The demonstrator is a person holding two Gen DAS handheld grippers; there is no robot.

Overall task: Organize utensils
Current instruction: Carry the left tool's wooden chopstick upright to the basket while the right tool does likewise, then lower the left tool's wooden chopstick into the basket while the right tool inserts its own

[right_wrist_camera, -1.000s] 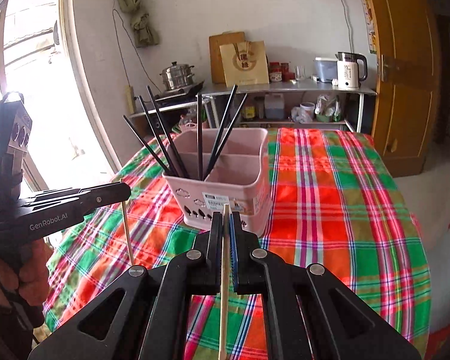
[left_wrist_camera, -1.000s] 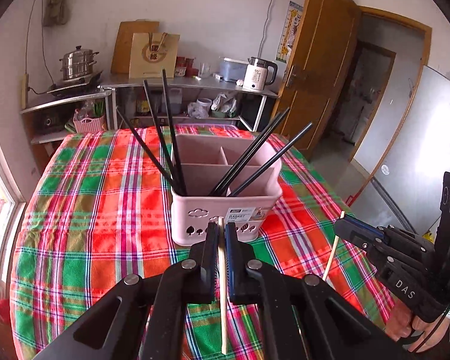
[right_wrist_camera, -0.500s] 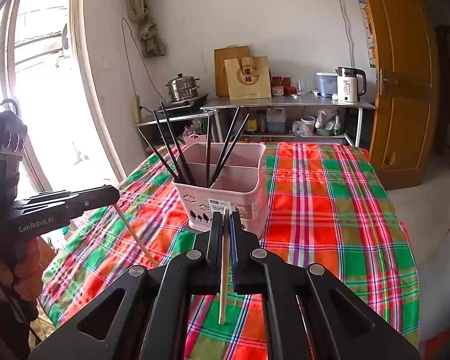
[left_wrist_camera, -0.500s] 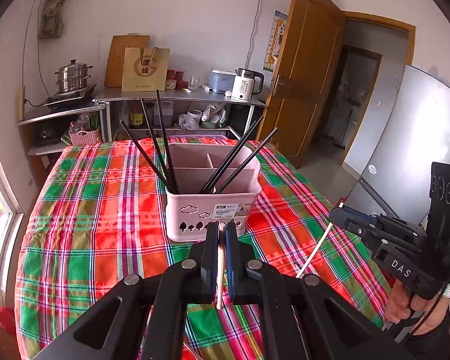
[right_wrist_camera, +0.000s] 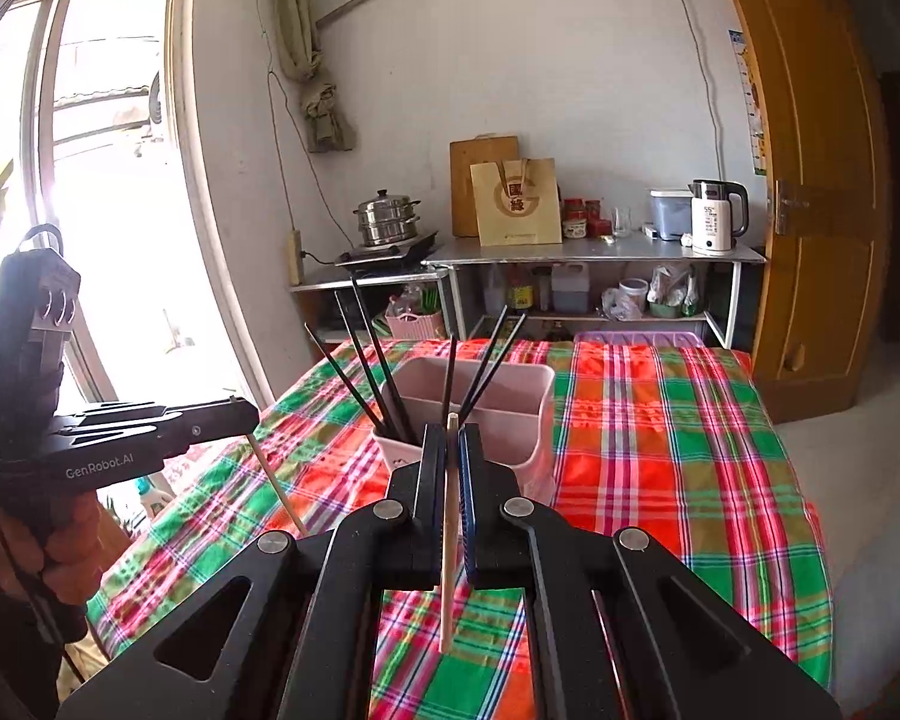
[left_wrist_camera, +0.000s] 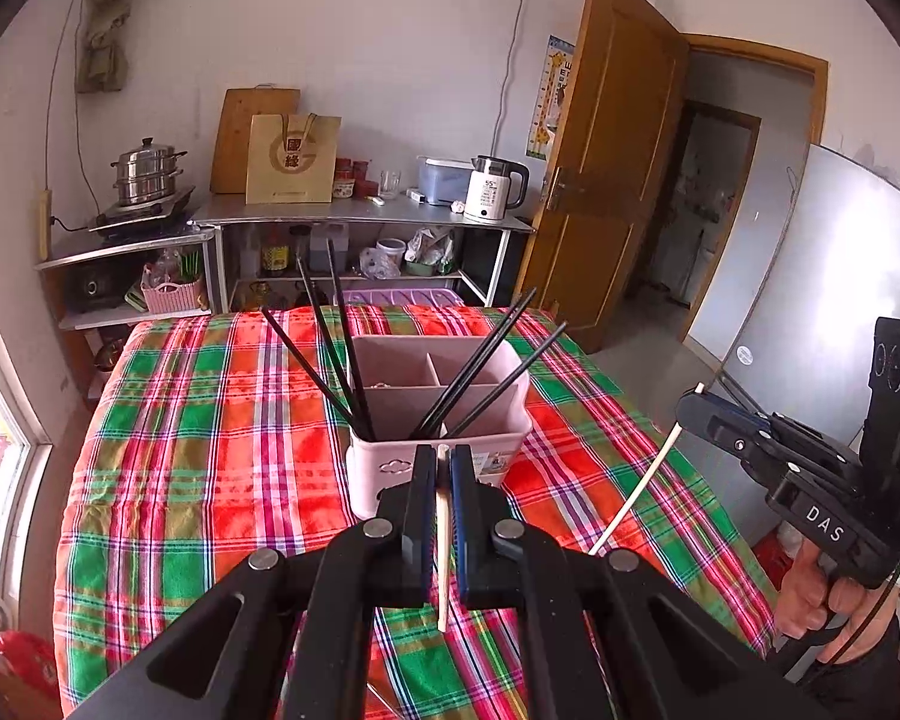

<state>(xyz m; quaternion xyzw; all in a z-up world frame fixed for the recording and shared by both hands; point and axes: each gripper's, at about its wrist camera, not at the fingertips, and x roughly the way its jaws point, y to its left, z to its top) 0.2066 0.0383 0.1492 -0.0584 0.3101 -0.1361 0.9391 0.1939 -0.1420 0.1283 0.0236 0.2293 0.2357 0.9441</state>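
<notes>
Jaws of both grippers clamped on pale wooden chopsticks, above the plaid-clothed surface (left_wrist_camera: 168, 468).

Left gripper (left_wrist_camera: 444, 468) pinches one pale wooden chopstick (left_wrist_camera: 443, 546); right gripper (right_wrist_camera: 450, 450) another (right_wrist_camera: 448, 540). Just ahead stands the pink plastic divided utensil basket (left_wrist_camera: 372, 474) holding black chopsticks (left_wrist_camera: 342, 348). Best lowered tip-first into a free compartment, clear of the leaning black sticks.

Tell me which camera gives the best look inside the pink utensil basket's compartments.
The left wrist view: it looks down into the pink basket, showing its dividers and the black chopsticks in the near compartment. In the right wrist view the right gripper hides the basket's front, and no dividers show.
</notes>
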